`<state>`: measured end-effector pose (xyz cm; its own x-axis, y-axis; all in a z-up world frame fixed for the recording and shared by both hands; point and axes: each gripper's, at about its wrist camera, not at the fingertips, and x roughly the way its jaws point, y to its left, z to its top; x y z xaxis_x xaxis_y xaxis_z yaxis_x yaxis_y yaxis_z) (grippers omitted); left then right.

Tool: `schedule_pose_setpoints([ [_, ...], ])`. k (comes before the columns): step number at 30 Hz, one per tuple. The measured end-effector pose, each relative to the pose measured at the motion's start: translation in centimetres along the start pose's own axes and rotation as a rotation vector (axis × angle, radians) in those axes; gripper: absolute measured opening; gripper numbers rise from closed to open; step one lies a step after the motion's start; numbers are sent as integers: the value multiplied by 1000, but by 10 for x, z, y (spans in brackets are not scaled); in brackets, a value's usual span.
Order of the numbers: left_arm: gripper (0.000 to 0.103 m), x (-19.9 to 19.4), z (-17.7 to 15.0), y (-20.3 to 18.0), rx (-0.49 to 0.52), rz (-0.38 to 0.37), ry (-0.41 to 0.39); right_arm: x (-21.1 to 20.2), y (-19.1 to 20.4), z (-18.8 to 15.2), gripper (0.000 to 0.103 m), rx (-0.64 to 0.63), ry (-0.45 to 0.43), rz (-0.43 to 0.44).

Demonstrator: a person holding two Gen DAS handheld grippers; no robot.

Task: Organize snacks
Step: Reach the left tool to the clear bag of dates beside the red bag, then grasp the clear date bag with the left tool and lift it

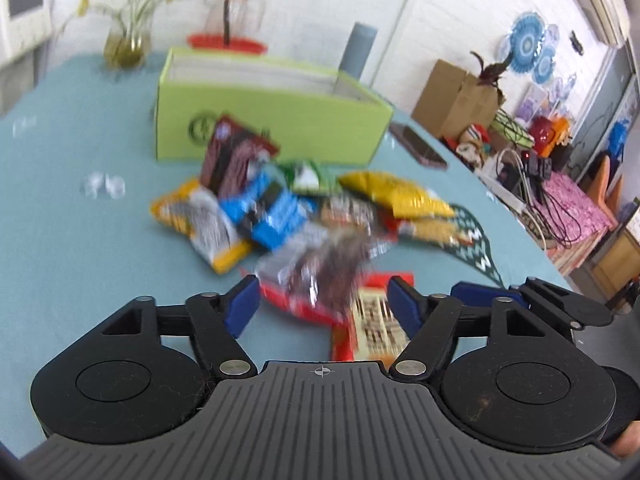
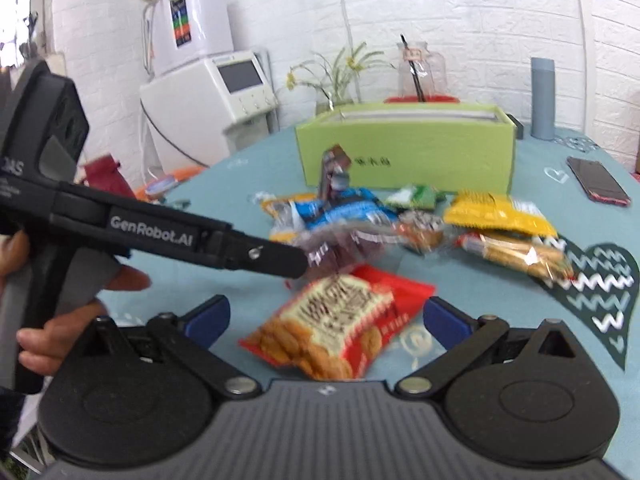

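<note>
A pile of snack packets lies on the blue-green tablecloth (image 1: 60, 240) in front of an open green box (image 1: 272, 120) (image 2: 404, 148). My left gripper (image 1: 322, 304) is open, its blue pads on either side of a clear packet of dark snacks (image 1: 320, 272) that lies over a red biscuit packet (image 1: 372, 320). In the right wrist view the left gripper (image 2: 298, 262) reaches into the pile from the left. My right gripper (image 2: 326, 318) is open and hovers over the red biscuit packet (image 2: 340, 328). Yellow (image 2: 496, 212) and blue packets (image 2: 340, 212) lie behind.
A phone (image 2: 598, 180) lies at the right of the table. A grey cylinder (image 2: 542, 98), a glass jar with a straw (image 2: 416, 72) and a plant vase (image 1: 124, 46) stand behind the box. A dark green heart mat (image 2: 600, 292) lies at the right.
</note>
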<state>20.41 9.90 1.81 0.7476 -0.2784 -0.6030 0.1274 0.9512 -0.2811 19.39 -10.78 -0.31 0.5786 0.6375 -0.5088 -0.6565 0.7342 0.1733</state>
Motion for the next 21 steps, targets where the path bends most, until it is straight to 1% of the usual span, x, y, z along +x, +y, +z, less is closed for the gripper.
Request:
schedule_pose_setpoints([
  [2, 59, 10, 15, 1, 70, -4, 7, 10, 2, 7, 102, -12, 10, 19],
  [3, 58, 17, 21, 3, 96, -11, 24, 16, 3, 9, 102, -19, 18, 23],
  [5, 51, 33, 29, 9, 113, -21, 76, 28, 6, 11, 102, -26, 42, 34],
  [6, 50, 41, 32, 12, 119, -40, 102, 34, 6, 12, 102, -23, 54, 37],
  [9, 51, 59, 35, 24, 72, -113, 149, 54, 6, 16, 102, -27, 81, 47],
  [10, 51, 61, 36, 25, 60, -121, 152, 62, 4, 17, 102, -30, 94, 44],
  [13, 46, 58, 30, 28, 49, -76, 142, 79, 5, 25, 102, -70, 110, 37],
  [15, 43, 49, 21, 33, 11, -77, 143, 85, 8, 30, 102, -96, 107, 65],
  [16, 41, 42, 15, 37, -24, -74, 136, 88, 12, 31, 102, -122, 117, 88],
  [18, 42, 30, 3, 47, -105, -66, 135, 91, 25, 29, 102, -188, 127, 114],
  [21, 45, 12, -11, 64, -205, -66, 124, 84, 39, 23, 102, -229, 113, 95],
])
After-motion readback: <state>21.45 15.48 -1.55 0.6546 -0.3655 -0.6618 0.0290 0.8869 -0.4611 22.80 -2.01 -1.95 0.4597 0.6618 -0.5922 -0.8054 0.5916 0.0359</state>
